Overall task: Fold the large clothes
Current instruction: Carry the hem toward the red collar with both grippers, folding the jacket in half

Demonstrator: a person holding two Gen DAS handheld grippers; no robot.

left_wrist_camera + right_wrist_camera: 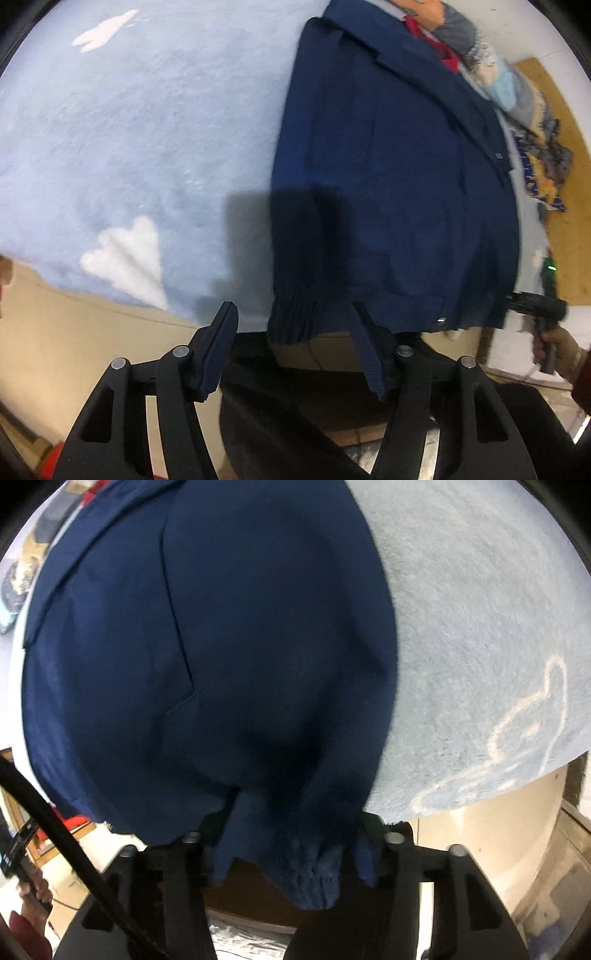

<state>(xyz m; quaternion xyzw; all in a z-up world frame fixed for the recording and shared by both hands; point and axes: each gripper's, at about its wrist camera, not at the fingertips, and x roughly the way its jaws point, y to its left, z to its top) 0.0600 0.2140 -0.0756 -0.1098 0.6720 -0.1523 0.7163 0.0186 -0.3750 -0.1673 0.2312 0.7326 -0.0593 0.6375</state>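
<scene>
Navy jacket (399, 177), qty 1, lies flat on light-blue fleece blanket (147, 129), near edge hanging slightly past blanket front edge. Collar w/ lapel at far end; 1 ribbed cuff (291, 317) at near edge, 1 metal snap (441, 320) on hem. Left gripper (295, 354): jaws apart, nothing between, 2 blue-padded fingers (218, 347) just short of hem, either side of cuff. Right gripper (295, 849): jaws part-closed w/ bunched ribbed hem (314, 878) between; firm clamp — cannot tell. Blanket: 2 white cloud patches in left view. Pile of mixed clothes (517, 96) beyond jacket; count not readable. 1 red item (428, 37) by collar.
</scene>
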